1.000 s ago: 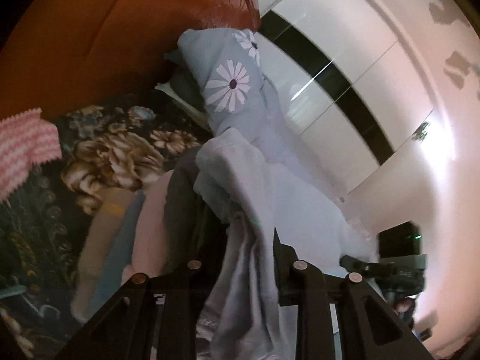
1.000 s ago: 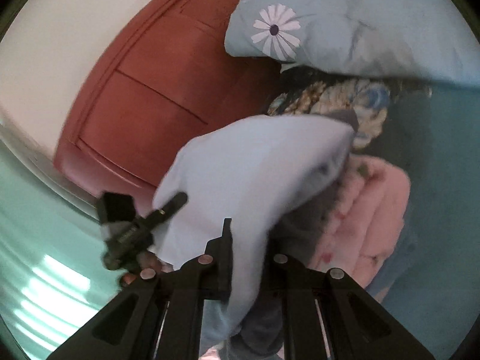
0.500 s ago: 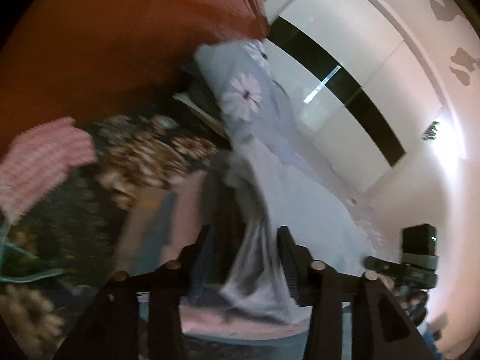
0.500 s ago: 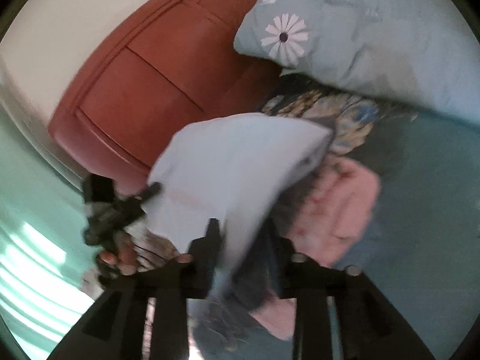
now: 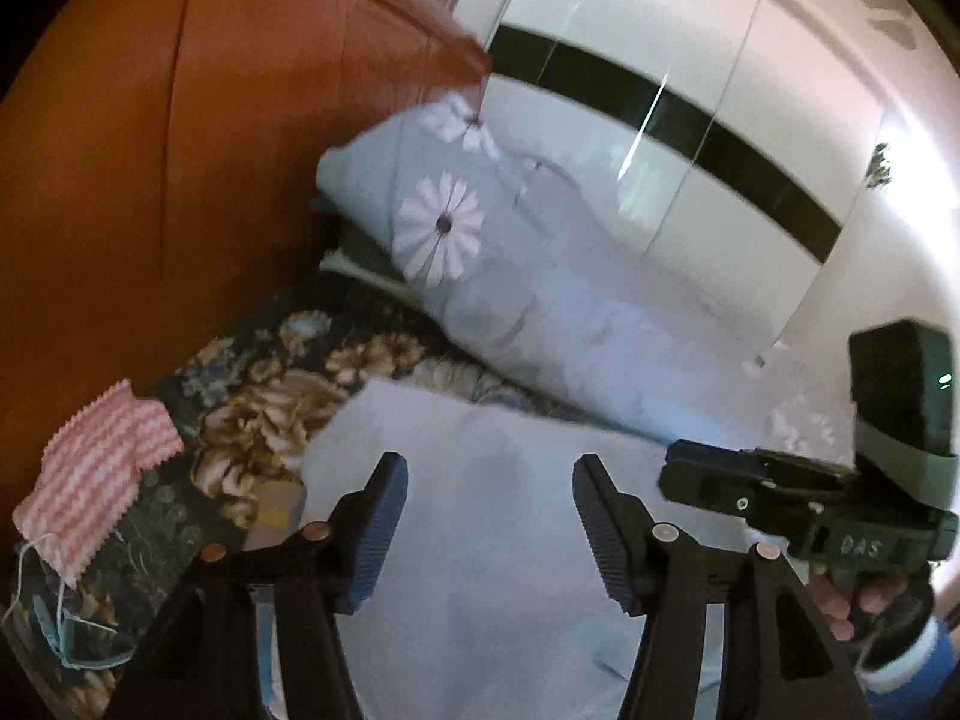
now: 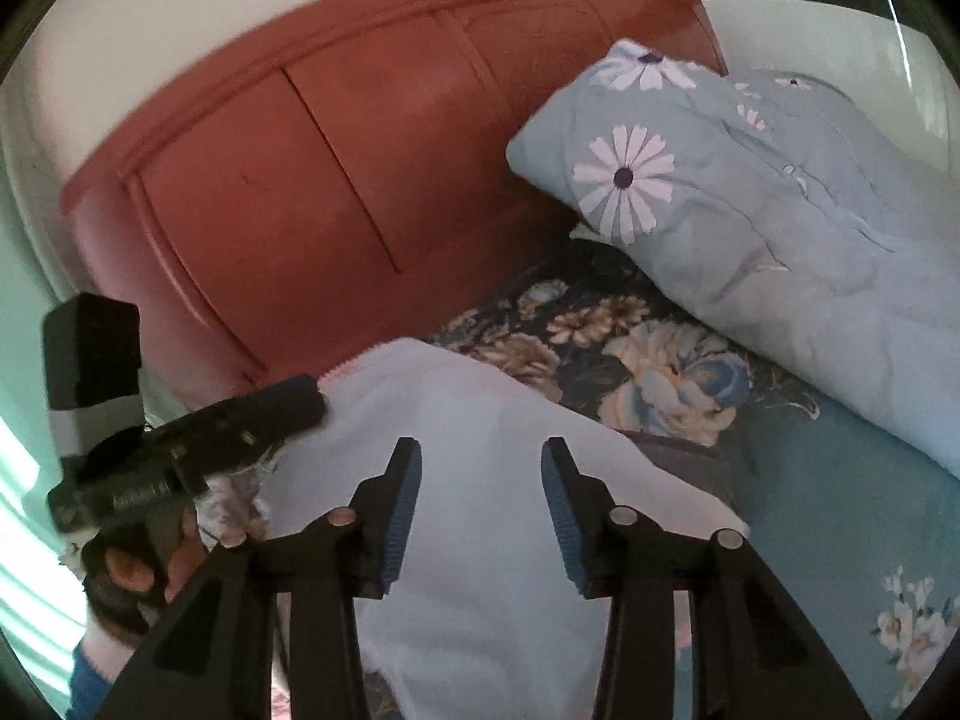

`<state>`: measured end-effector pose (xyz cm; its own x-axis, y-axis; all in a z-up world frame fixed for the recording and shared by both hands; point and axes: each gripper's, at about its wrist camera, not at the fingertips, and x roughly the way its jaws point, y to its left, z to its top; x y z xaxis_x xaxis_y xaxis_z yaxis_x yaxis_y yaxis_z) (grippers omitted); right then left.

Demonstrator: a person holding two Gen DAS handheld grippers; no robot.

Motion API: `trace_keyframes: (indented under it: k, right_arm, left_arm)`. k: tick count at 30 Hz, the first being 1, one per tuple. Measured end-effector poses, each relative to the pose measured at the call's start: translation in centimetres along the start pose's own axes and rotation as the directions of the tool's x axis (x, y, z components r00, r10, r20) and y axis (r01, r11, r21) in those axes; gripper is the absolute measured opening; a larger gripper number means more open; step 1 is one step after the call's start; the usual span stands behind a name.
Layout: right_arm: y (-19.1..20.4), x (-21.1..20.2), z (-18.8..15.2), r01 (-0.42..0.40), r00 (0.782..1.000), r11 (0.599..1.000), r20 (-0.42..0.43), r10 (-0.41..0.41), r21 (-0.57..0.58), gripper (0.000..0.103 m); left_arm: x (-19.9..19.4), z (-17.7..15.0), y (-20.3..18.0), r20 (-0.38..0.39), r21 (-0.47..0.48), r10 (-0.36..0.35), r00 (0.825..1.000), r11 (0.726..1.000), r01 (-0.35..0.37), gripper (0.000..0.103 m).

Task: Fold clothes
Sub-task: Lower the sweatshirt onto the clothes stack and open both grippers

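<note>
The left tongs point(image 5: 489, 489) and the right tongs point(image 6: 480, 474) are both released, fingers apart, above a pale garment point(image 6: 480, 420) lying flat on the bed point(image 6: 840, 510). Beyond it lie a flowered blanket point(image 6: 600, 330), a daisy pillow point(image 6: 750, 210), then the red headboard point(image 6: 360, 150).

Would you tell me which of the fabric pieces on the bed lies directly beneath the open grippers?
The plain pale-blue garment, spread flat under both the left gripper and the right gripper. The pink-and-white striped cloth lies off to the side, and the daisy-print pillow sits farther back.
</note>
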<state>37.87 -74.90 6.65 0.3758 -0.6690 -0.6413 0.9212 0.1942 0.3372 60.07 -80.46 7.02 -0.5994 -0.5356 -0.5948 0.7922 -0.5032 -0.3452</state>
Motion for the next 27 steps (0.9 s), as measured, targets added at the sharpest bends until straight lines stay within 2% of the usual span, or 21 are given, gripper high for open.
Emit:
trace_keyframes:
  k: [3, 8, 10, 13, 17, 22, 27]
  right_arm:
    - [0.3, 2.6, -0.2, 0.046, 0.996, 0.998, -0.068, -0.049, -0.048, 0.043]
    - [-0.1, 3.9, -1.1, 0.035, 0.996, 0.998, -0.086, -0.039, -0.044, 0.043]
    - [0.3, 3.0, -0.9, 0.035, 0.996, 0.998, -0.083, -0.039, -0.049, 0.043]
    - [1.2, 0.6, -1.2, 0.002, 0.998, 0.998, -0.058, -0.005, -0.064, 0.043]
    - [2.6, -2.0, -3.5, -0.012, 0.999, 0.993, -0.05, 0.006, -0.115, 0.043]
    - [3.4, -3.7, -7.0, -0.004, 0.999, 0.982, -0.049, -0.006, -0.188, 0.043]
    - [3.1, -2.8, -9.1, 0.027, 0.996, 0.977, -0.083, -0.045, -0.209, 0.043]
  left_arm:
    - [1.8, -1.4, 1.5, -0.047, -0.027, 0.017, 0.999, 0.999, -0.019, 0.061]
    - [2.0, -2.6, 2.9, -0.044, -0.071, -0.022, 0.999, 0.997, 0.019, 0.061]
    - [0.9, -2.5, 2.8, -0.025, -0.093, -0.044, 0.999, 0.995, 0.042, 0.061]
    - [-1.7, -2.6, 2.1, 0.034, -0.068, -0.069, 0.997, 0.995, 0.071, 0.062]
    - [-3.4, -4.1, 1.5, 0.054, -0.037, -0.075, 0.996, 0.996, 0.077, 0.062]
    - [-3.0, -7.1, 1.1, 0.039, 0.019, -0.019, 0.999, 1.0, 0.018, 0.062]
    - [-2.3, -8.4, 0.6, 0.031, 0.03, 0.016, 0.999, 0.999, -0.017, 0.063]
